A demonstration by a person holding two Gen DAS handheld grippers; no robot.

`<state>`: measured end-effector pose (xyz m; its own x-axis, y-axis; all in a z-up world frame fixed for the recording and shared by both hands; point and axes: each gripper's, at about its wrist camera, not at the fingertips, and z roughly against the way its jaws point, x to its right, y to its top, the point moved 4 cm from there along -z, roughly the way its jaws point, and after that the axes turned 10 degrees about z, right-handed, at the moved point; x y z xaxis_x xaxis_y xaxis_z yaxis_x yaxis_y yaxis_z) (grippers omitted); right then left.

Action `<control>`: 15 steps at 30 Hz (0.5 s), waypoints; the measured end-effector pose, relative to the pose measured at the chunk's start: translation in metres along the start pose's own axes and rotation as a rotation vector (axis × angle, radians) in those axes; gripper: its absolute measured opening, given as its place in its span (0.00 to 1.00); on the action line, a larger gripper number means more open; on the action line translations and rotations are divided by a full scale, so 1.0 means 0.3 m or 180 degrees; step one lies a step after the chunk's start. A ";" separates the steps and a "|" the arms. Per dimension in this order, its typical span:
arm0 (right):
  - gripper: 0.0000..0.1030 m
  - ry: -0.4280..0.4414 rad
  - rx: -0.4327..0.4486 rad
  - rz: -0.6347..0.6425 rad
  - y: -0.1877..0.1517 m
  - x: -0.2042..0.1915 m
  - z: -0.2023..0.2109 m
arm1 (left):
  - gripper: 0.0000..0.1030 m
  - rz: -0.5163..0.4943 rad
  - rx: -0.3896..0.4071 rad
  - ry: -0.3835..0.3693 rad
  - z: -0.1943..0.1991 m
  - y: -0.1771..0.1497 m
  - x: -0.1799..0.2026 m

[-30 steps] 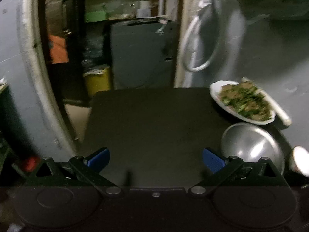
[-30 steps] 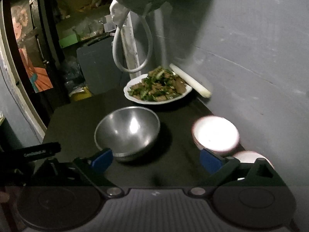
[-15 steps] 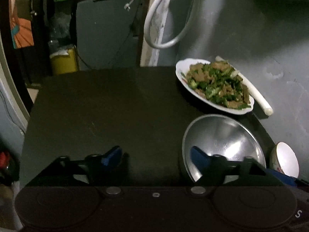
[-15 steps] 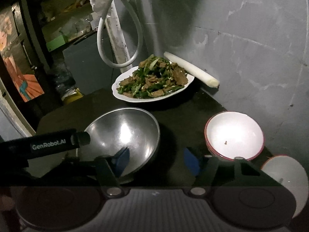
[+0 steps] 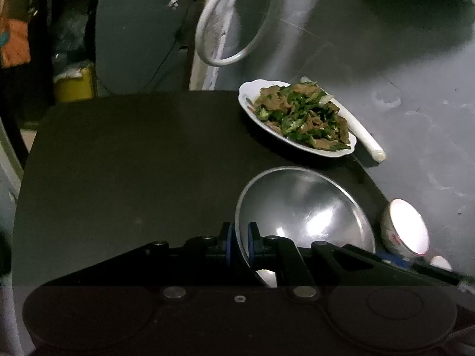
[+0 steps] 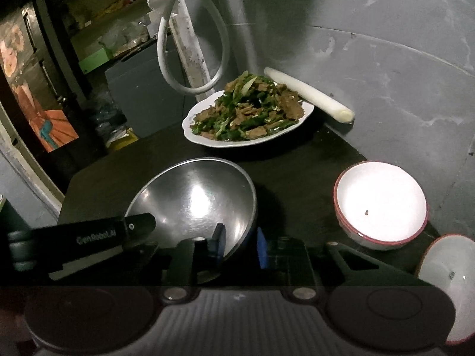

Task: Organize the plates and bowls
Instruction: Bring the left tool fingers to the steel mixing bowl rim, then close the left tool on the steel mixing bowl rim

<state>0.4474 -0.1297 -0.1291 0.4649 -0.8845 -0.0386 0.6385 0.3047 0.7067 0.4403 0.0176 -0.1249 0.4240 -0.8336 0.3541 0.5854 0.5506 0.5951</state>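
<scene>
A steel bowl [image 5: 305, 210] [image 6: 196, 198] sits on the dark table [image 5: 133, 163], empty. My left gripper [image 5: 239, 241] is shut on its left rim, one pad inside and one outside. My right gripper [image 6: 239, 244] is shut on its right rim the same way. The left gripper's body [image 6: 86, 238] shows in the right wrist view. A white plate of stir-fried meat and greens [image 5: 297, 118] [image 6: 249, 112] stands behind the bowl. A white bowl with a red rim [image 6: 381, 203] [image 5: 405, 227] sits to the right.
A white leek stalk [image 6: 308, 95] [image 5: 363, 136] lies along the grey wall [image 6: 386, 59] behind the plate. Another white bowl [image 6: 451, 276] sits at the near right corner. A white hose loop [image 5: 219, 29] hangs at the table's back. The table's right edge meets the wall.
Both grippers have moved in and closed on the steel bowl's rim, left on the left side, right on the right side. A second ago both were open and clear of it.
</scene>
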 end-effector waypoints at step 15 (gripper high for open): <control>0.21 0.0390 -0.0148 0.0086 -0.243 -0.050 0.356 | 0.12 0.0136 -0.0243 0.0076 0.409 -0.363 -0.049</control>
<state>0.3284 -0.1763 -0.1046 0.5519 -0.8269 -0.1079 0.6511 0.3464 0.6753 0.2856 -0.0356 -0.1064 0.4655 -0.8084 0.3602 0.6171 0.5882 0.5227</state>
